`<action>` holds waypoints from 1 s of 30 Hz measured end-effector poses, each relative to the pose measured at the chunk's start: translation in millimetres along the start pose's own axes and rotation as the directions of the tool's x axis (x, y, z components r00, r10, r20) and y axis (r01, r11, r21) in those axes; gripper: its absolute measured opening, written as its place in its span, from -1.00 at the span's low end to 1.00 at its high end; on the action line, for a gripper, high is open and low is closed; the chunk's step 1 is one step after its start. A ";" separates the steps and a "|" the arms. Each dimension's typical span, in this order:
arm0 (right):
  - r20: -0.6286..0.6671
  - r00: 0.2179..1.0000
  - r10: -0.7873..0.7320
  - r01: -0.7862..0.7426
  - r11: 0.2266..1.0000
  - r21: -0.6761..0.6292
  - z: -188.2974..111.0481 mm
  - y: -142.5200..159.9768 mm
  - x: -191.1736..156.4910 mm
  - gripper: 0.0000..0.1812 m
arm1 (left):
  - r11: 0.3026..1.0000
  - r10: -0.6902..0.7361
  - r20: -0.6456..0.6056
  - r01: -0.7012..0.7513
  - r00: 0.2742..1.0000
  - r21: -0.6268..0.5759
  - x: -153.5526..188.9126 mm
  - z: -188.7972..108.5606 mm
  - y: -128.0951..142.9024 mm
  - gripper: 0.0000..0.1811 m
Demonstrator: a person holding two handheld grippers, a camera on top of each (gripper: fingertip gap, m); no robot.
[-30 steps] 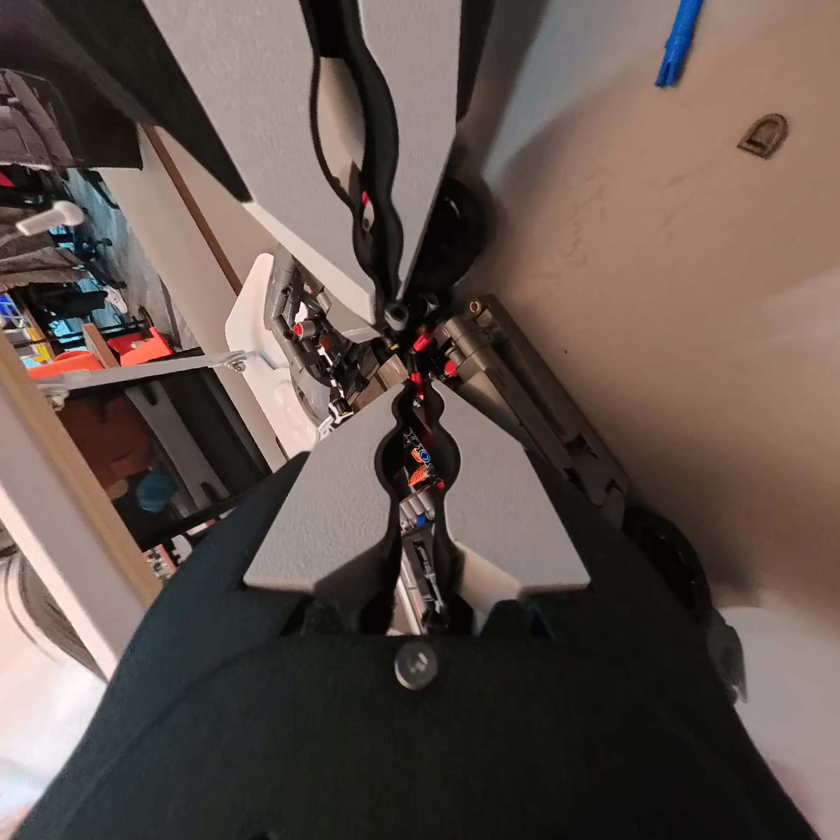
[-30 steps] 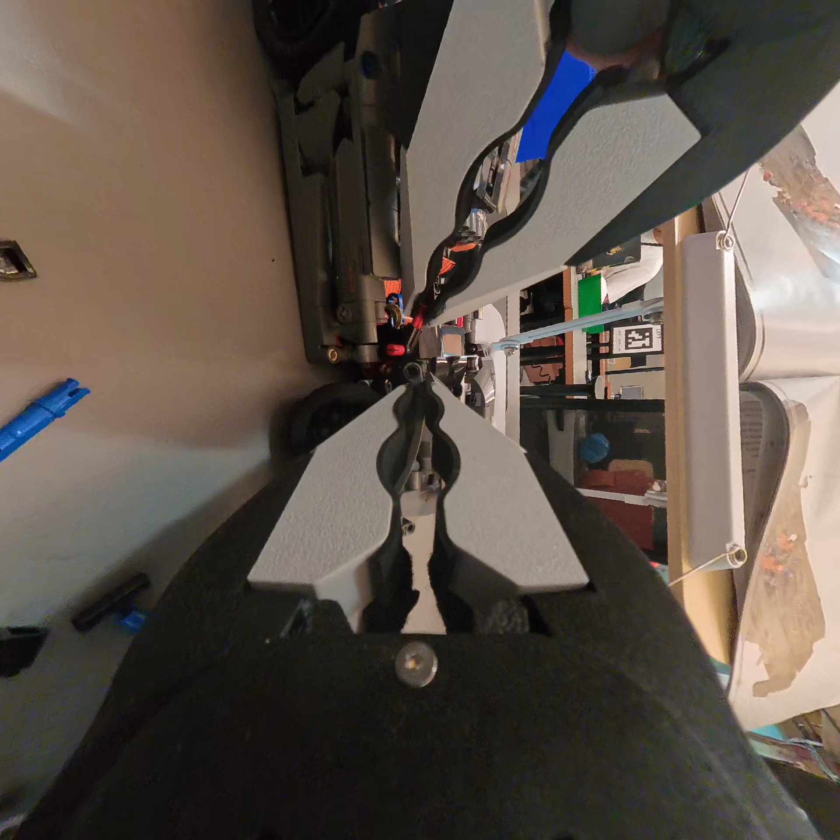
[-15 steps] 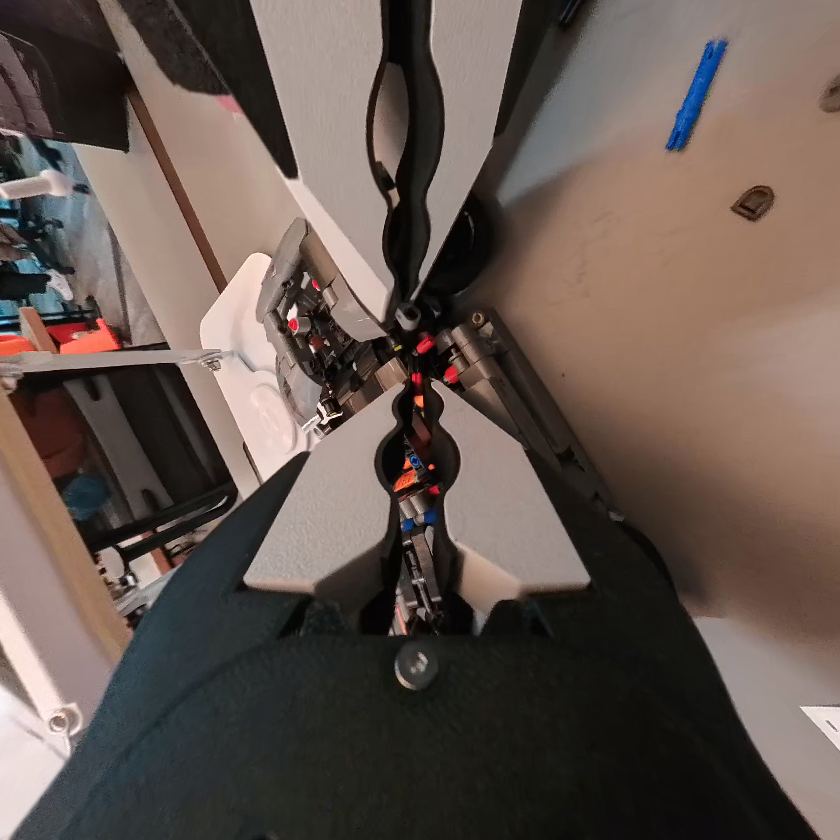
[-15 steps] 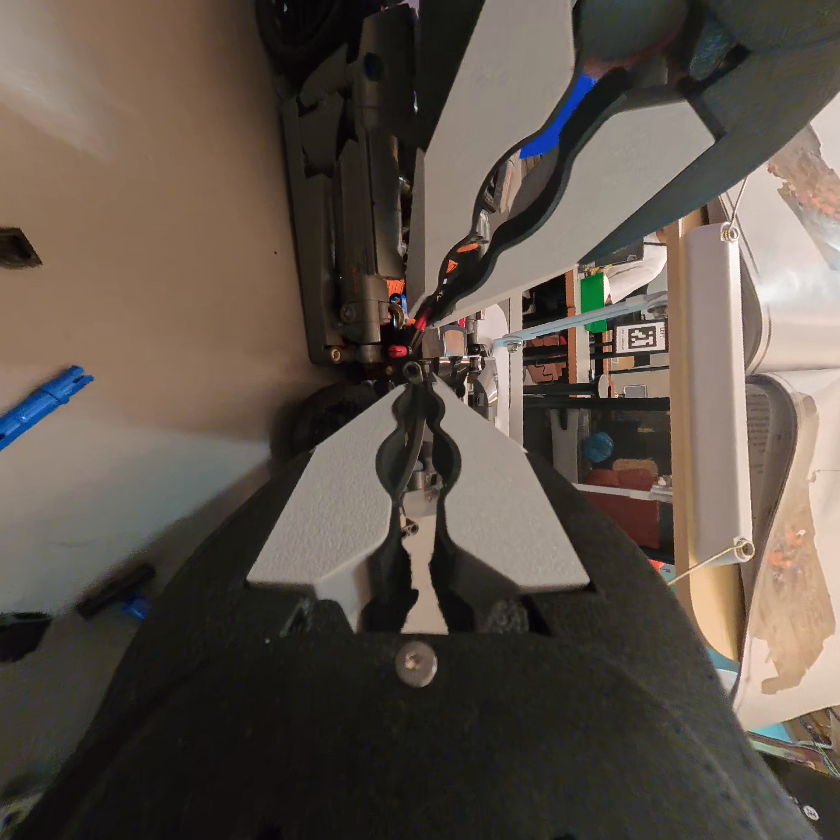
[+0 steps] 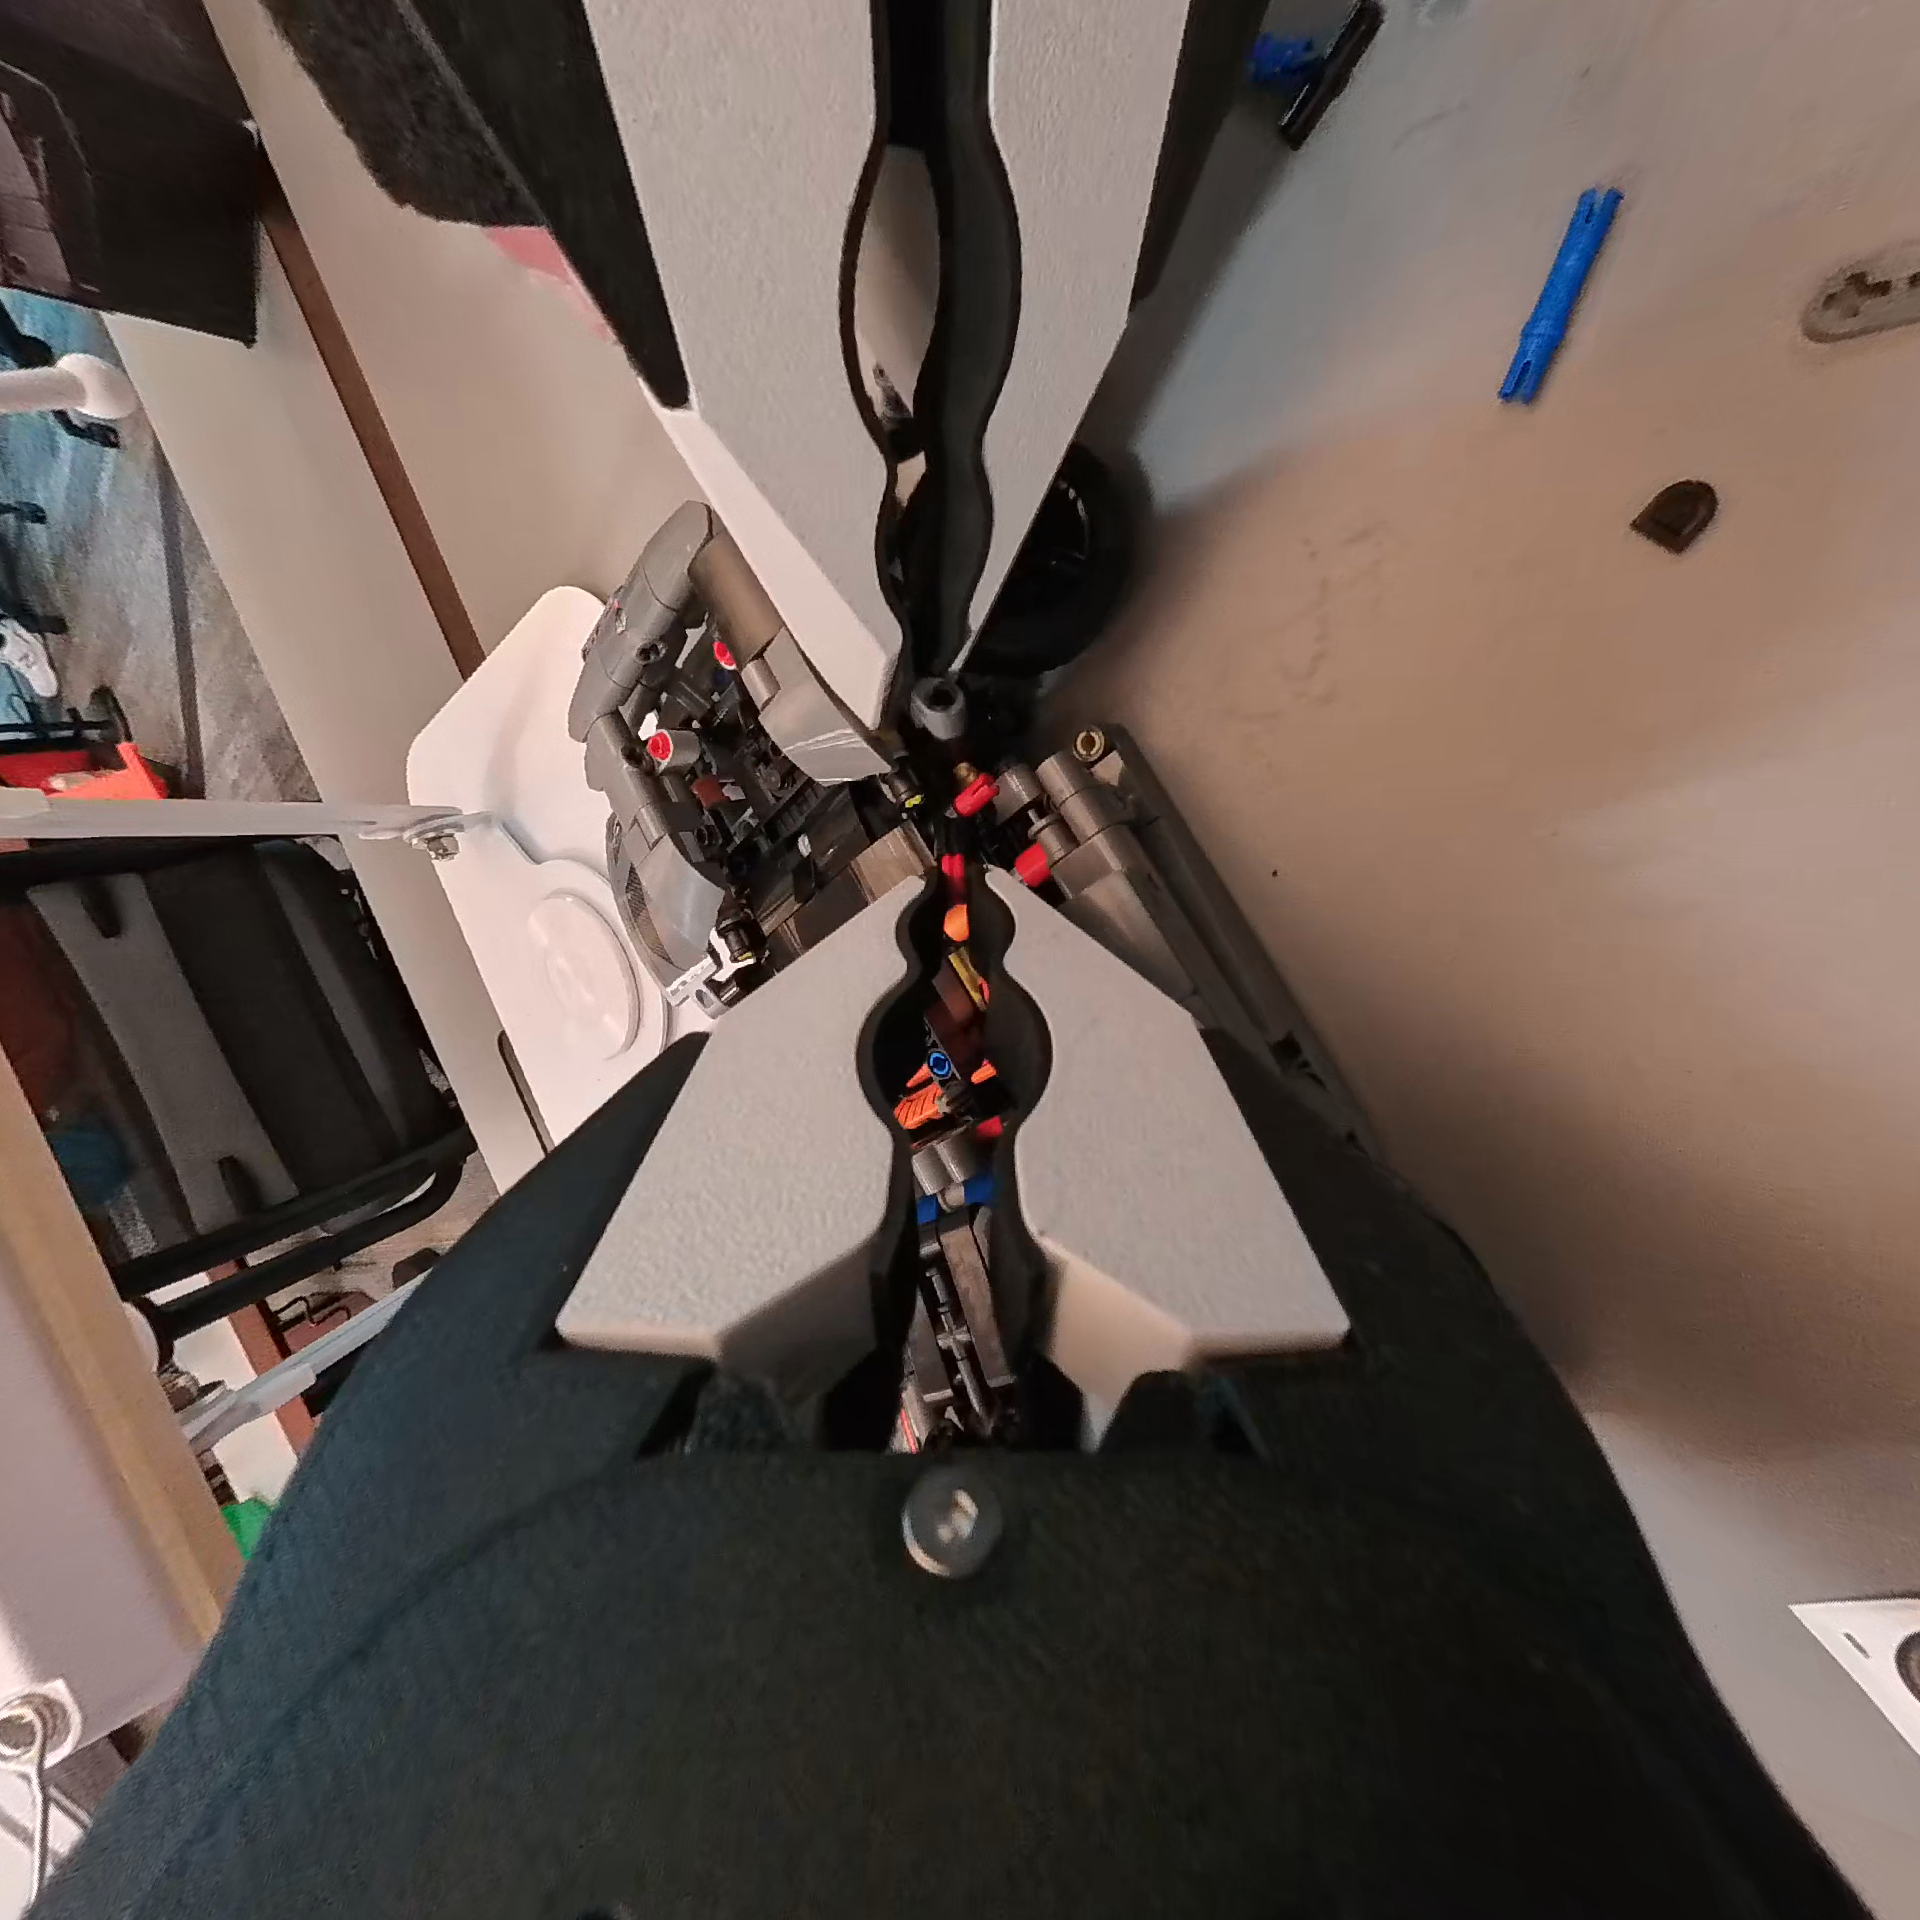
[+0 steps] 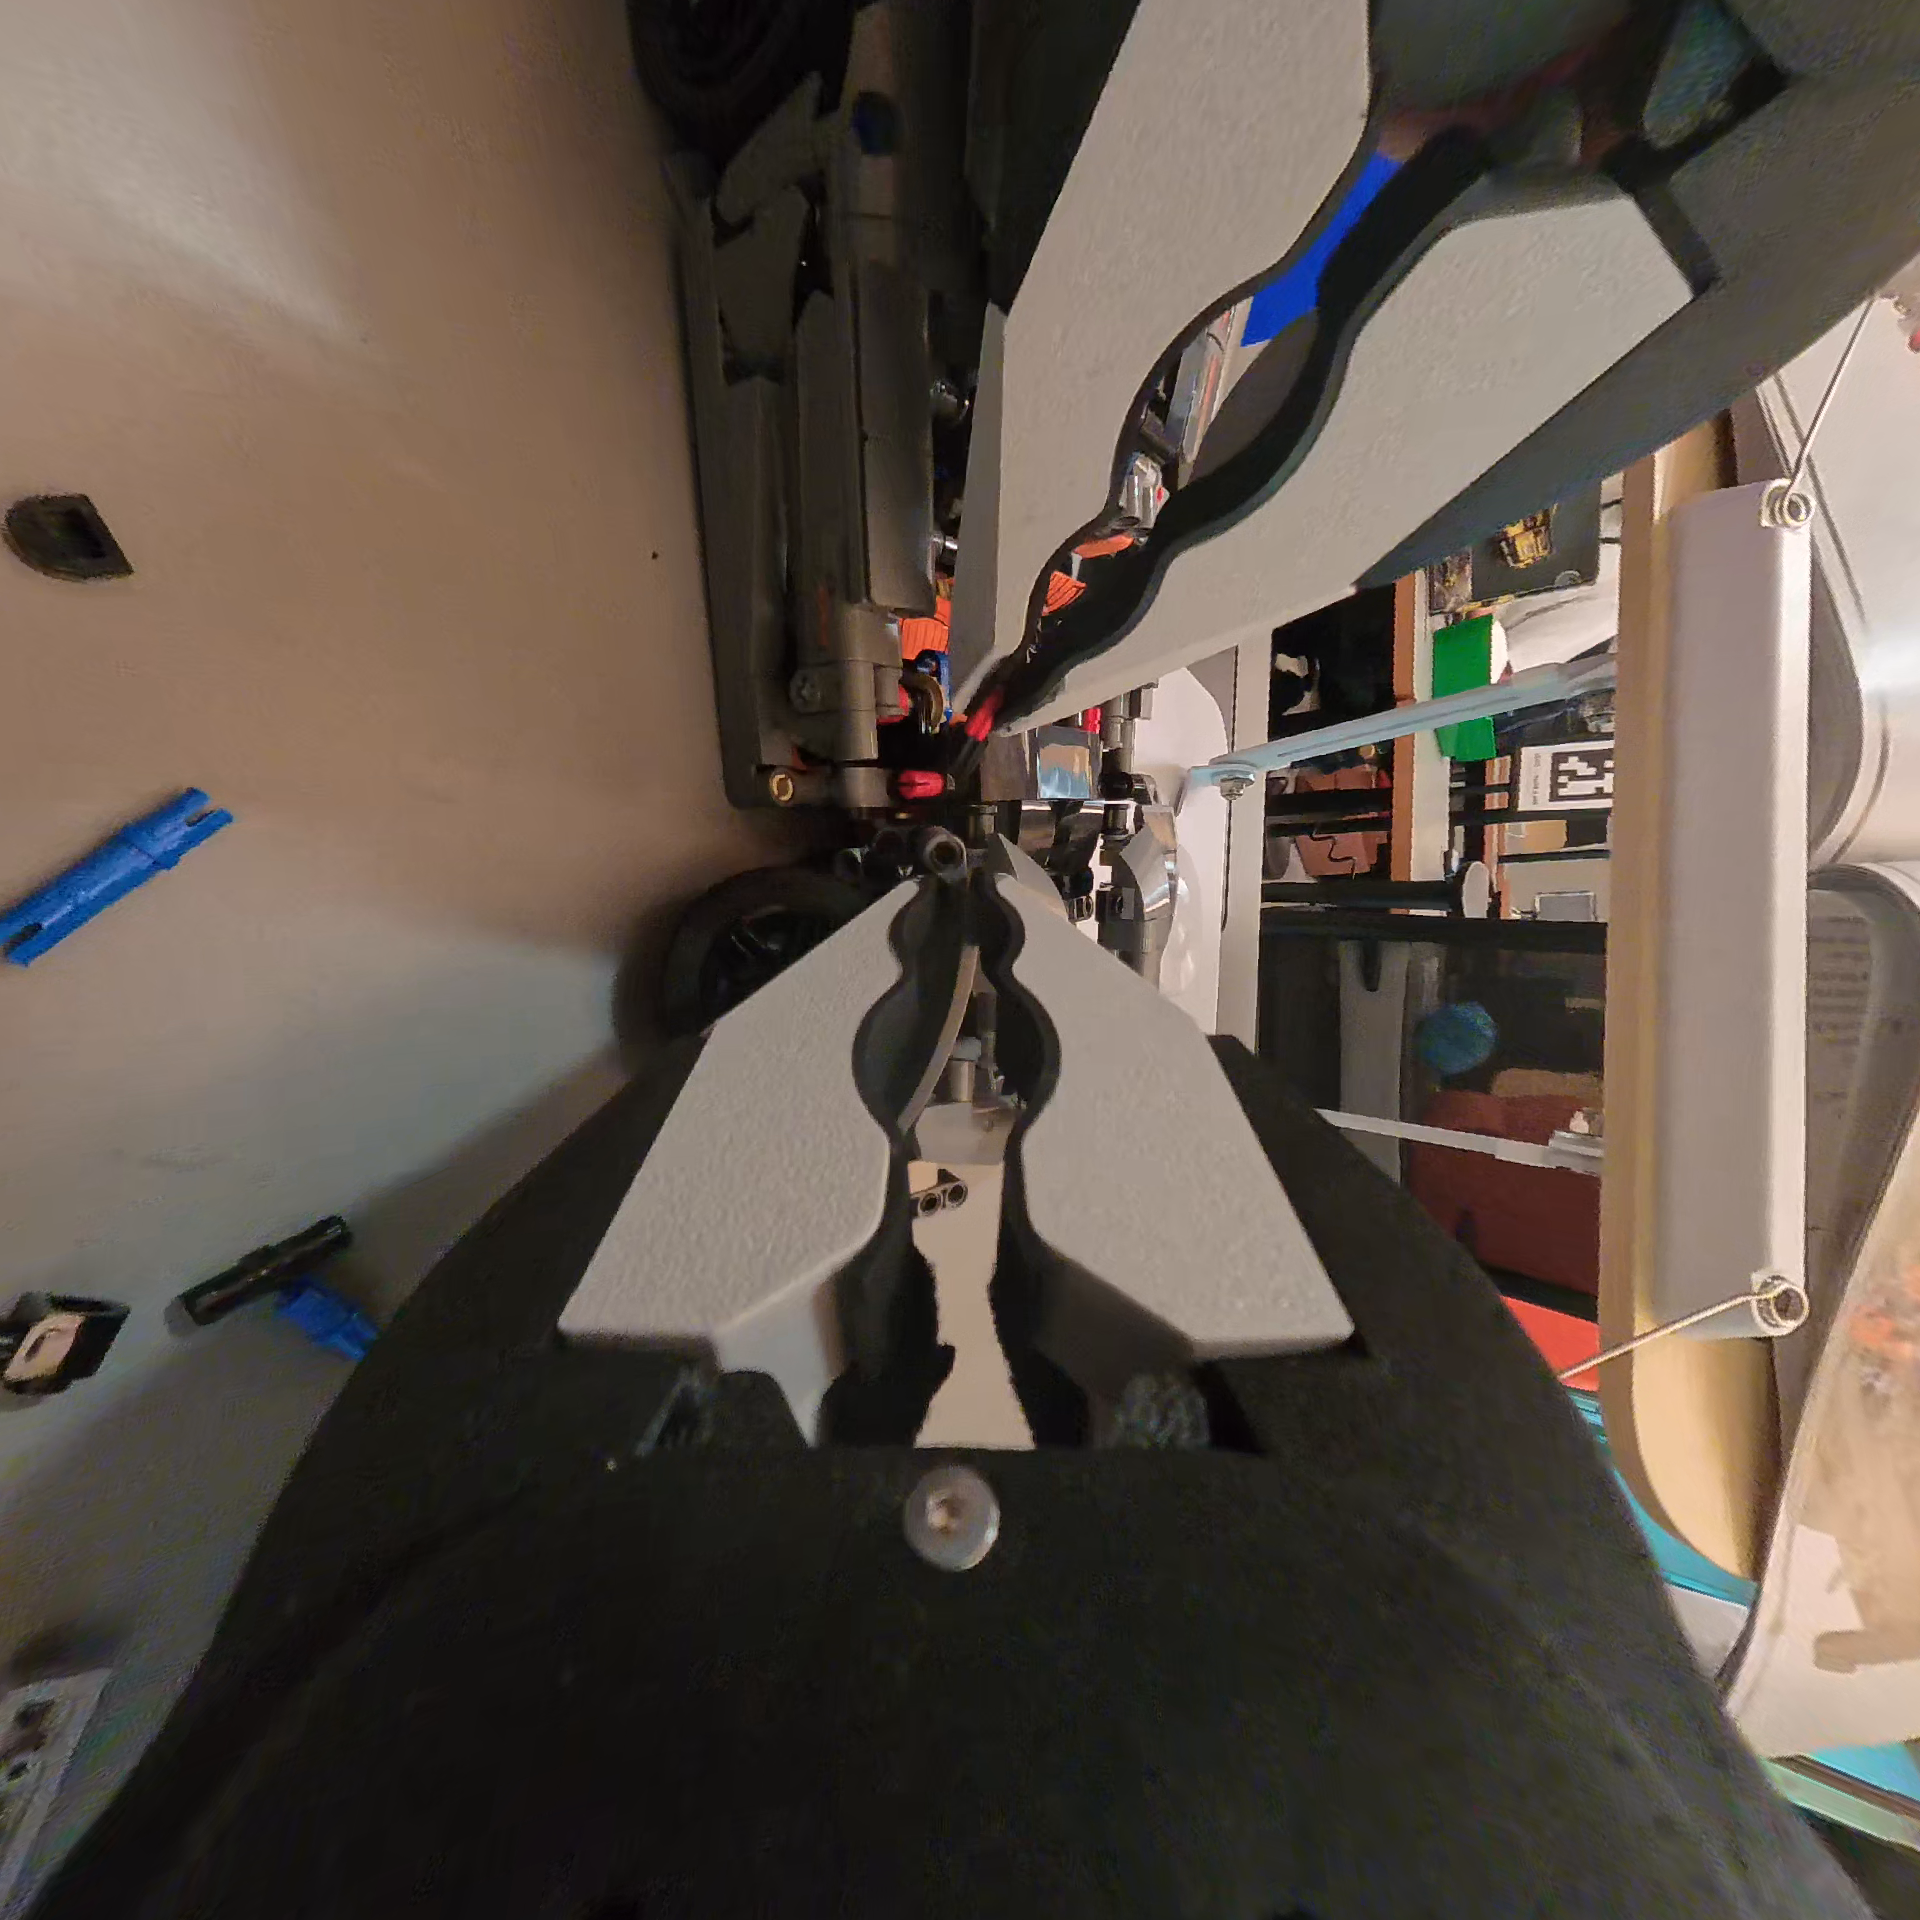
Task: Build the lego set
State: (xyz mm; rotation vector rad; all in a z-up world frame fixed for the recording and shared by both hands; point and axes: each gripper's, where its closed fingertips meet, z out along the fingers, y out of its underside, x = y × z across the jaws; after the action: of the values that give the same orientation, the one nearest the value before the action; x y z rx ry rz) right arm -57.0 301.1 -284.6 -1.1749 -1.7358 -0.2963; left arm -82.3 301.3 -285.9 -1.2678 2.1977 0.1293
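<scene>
Grippers tip to tip over lego car (image 5: 1132, 852), no gap between. Table (image 5: 1558, 987) beside car bare; loose blue pin (image 5: 1555, 296), dark piece (image 5: 1673, 516) farther off. White tray (image 5: 488, 748) crowds other side.

Black textured tongs (image 5: 954, 883) body, pale grey wedge fingers (image 5: 758, 1164), wavy black pads, silver screw (image 5: 951, 1536)

model (image 5: 1132, 862) on table (image 5: 1558, 935) | pin (image 5: 1555, 296) well apart, same table | tray (image 5: 488, 790) behind model
</scene>
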 end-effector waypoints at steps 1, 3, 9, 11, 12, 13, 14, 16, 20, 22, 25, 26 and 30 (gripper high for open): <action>0.006 1.000 0.001 -0.001 1.000 0.003 -0.7 -0.2 0.1 -0.95 | 1.000 -0.002 -0.001 0.002 1.000 0.000 0.0 0.0 0.1 -0.99; 0.025 1.000 0.016 -0.016 1.000 0.011 -1.8 -0.9 0.1 -0.92 | 1.000 -0.003 -0.004 0.003 1.000 0.000 0.0 0.0 0.0 -0.99; 0.084 0.996 0.010 -0.012 1.000 0.025 -4.6 -2.7 -1.6 -0.90 | 1.000 -0.009 -0.011 0.009 1.000 -0.003 0.2 0.2 0.4 -0.99; 0.097 0.995 0.033 -0.036 0.999 0.030 -5.4 -3.7 -1.1 -0.88 | 1.000 -0.008 -0.012 0.008 1.000 -0.004 0.3 0.2 0.4 -0.99; 0.106 0.993 0.045 -0.049 0.998 0.033 -6.0 -4.7 -1.0 -0.85 | 1.000 -0.008 -0.012 0.008 1.000 -0.004 0.4 0.3 0.5 -0.99; 0.113 0.992 0.054 -0.058 0.998 0.025 -6.1 -4.3 -0.7 -0.84 | 1.000 -0.007 -0.012 0.007 1.000 -0.004 0.3 0.3 0.5 -0.99; 0.114 0.992 0.056 -0.058 0.998 0.020 -6.3 -4.0 0.1 -0.85 | 1.000 -0.007 -0.012 0.007 1.000 -0.004 0.4 0.2 0.6 -0.99; 0.112 0.992 0.056 -0.059 0.998 0.021 -5.6 -4.4 -0.6 -0.94 | 1.000 -0.008 -0.012 0.008 1.000 -0.005 0.4 0.3 0.6 -0.99; 0.118 0.991 0.067 -0.072 0.997 0.030 -4.9 -5.4 -2.5 -0.94 | 1.000 -0.009 -0.013 0.009 1.000 -0.003 0.3 0.1 0.4 -0.99; 0.103 0.992 0.072 -0.075 0.997 0.032 -6.5 -6.4 1.6 -0.95 | 1.000 -0.016 -0.016 0.016 1.000 0.003 0.1 -0.1 0.1 -0.99; 0.047 0.998 0.045 -0.045 0.999 -0.006 -6.5 -4.7 8.7 -0.95 | 0.999 -0.031 -0.025 0.031 0.999 0.011 -0.5 -0.3 -1.0 -0.99; 0.026 0.999 0.019 -0.018 1.000 -0.023 -5.8 -3.9 9.0 -0.95 | 0.999 -0.037 -0.028 0.038 0.999 0.015 -0.7 -0.3 -1.6 -0.99; -0.039 0.996 -0.077 0.074 0.995 -0.071 -5.0 -3.6 7.5 -0.95 | 0.998 -0.058 -0.033 0.059 0.998 0.026 -1.8 -0.4 -4.3 -0.99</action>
State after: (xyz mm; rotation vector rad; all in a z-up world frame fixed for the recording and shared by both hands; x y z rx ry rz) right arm -57.3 300.3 -274.9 -1.1459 -1.7479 -0.4269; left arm -78.3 300.2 -283.8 -1.3266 2.1799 0.0562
